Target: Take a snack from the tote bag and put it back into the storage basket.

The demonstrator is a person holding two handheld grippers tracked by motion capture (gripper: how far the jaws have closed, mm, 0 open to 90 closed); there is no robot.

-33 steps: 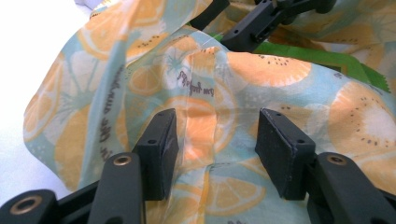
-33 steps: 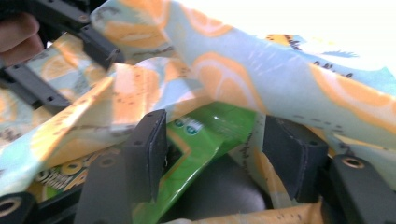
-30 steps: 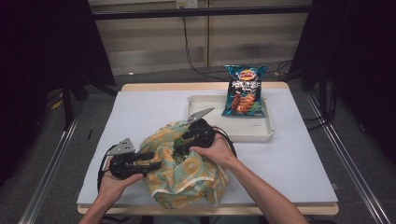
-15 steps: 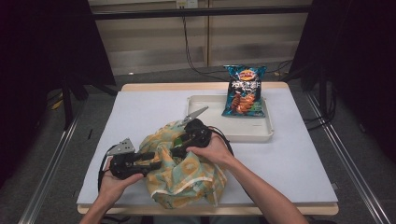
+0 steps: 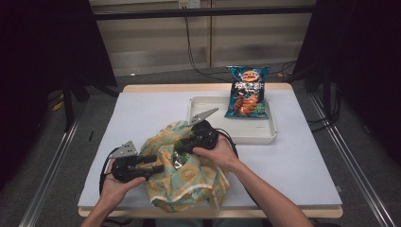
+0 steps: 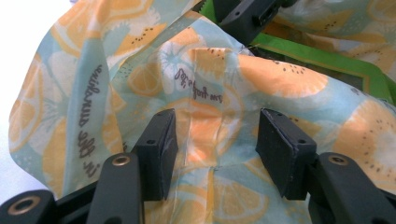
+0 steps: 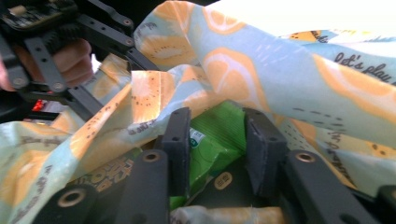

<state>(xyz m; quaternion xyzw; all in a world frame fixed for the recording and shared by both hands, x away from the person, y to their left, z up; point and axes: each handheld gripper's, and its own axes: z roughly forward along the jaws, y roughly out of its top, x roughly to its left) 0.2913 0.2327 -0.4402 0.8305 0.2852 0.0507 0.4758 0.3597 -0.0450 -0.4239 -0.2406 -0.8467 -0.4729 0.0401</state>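
A white-topped table (image 5: 142, 113) with a pale wooden edge fills the centre. Grey floor (image 5: 56, 165) surrounds it, metal rails (image 5: 52, 165) lower left and right. Beige wall panels (image 5: 156, 42) and dangling black cables (image 5: 191, 47) sit upper centre, flanked by darkness.

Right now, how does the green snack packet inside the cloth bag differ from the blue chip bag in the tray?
The green packet lies inside the orange-print cloth bag, mostly covered; the blue chip bag sits in the open in the white tray. The right gripper has just been closing around the green packet; nothing touches the blue one. Both are glossy printed snack packs.
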